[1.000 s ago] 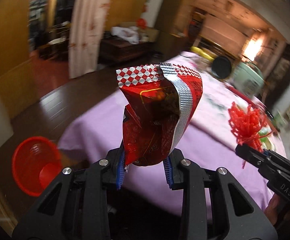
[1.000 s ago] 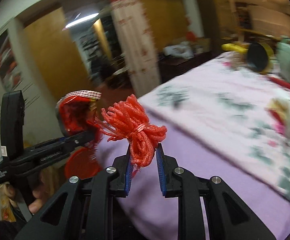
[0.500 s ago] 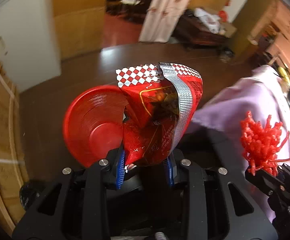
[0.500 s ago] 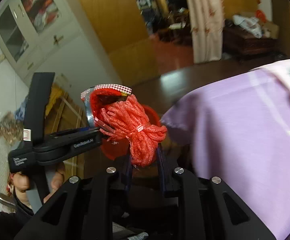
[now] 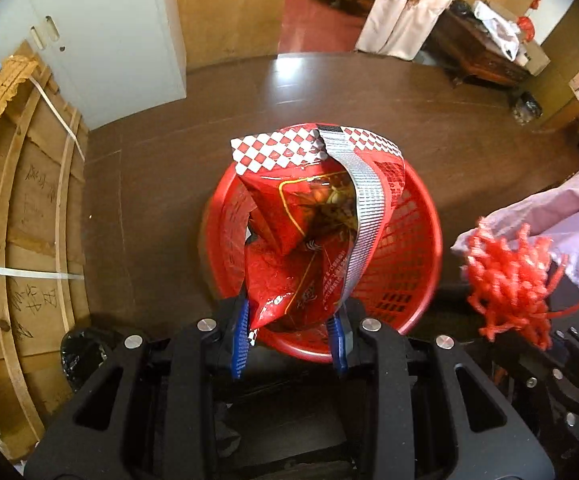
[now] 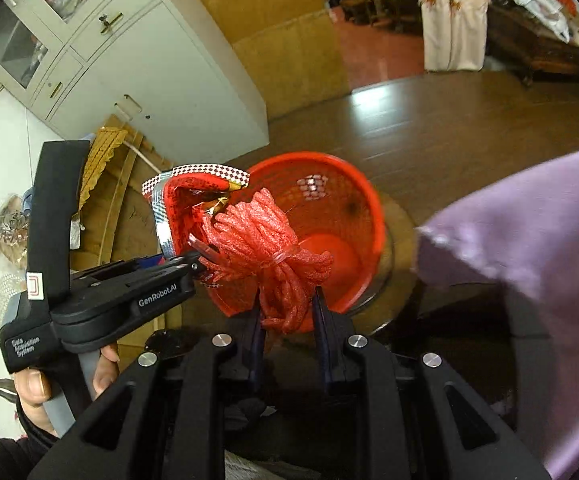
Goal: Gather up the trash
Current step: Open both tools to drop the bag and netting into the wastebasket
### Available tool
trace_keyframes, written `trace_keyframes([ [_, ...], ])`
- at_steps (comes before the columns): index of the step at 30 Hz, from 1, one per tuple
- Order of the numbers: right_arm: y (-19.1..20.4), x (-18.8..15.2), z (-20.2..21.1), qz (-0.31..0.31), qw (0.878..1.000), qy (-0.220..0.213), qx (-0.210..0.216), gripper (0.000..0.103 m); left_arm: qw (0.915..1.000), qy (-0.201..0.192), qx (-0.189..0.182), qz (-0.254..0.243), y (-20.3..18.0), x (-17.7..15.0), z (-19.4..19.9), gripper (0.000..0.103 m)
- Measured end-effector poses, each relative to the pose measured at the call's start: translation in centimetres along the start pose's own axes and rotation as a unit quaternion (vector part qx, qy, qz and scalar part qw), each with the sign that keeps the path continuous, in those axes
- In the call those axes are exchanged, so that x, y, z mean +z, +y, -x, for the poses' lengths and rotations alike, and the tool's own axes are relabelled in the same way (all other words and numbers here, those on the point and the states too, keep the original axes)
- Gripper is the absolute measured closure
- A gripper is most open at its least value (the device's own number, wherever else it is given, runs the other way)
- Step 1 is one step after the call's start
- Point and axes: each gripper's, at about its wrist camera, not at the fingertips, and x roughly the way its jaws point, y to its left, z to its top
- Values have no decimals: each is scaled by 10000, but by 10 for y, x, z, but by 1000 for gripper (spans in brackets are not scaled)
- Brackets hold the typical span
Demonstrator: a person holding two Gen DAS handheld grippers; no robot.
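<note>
My left gripper (image 5: 289,338) is shut on a crumpled red snack bag (image 5: 313,232) with a checkered top edge and a silver strip. It holds the bag above a red mesh waste basket (image 5: 413,240) that stands on the dark wood floor. My right gripper (image 6: 287,322) is shut on a bundle of red foam netting (image 6: 273,248), also above the basket (image 6: 345,200). The netting (image 5: 513,276) shows at the right of the left wrist view. In the right wrist view the left gripper's body (image 6: 121,300) sits at the left, with the bag (image 6: 185,204) in it.
A purple tablecloth (image 6: 529,248) hangs at the right, close to the basket. A white cabinet (image 5: 101,48) and wooden boards (image 5: 29,216) stand to the left. A black bag (image 5: 85,350) lies on the floor near the boards. A hand (image 6: 37,392) grips the left tool's handle.
Both grippers swung away from the table and tilted down towards the floor. The red basket went from the far left edge to directly under the held bag and netting.
</note>
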Motion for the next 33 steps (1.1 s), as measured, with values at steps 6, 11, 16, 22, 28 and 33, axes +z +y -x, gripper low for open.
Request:
trace_keyframes([
  [6, -4, 8, -33, -39, 9997, 227, 72, 81, 9998, 182, 40, 29, -3, -7, -15, 70],
  [11, -10, 12, -50, -91, 9994, 346, -18, 81, 9998, 165, 64, -27, 0, -5, -20, 70],
  [16, -3, 16, -67, -10, 9989, 467, -65, 81, 9997, 242, 79, -34, -4, -4, -24, 70],
  [22, -3, 16, -79, 54, 9984, 530, -195, 80, 9995, 258, 194, -40, -6, -2, -28, 70],
  [28, -5, 14, -86, 47, 9979, 574, -290, 79, 9994, 227, 251, -30, -9, 0, -29, 70],
  [33, -1, 17, -86, 53, 9978, 512, -408, 61, 9995, 214, 234, 5, -9, 1, -28, 57],
])
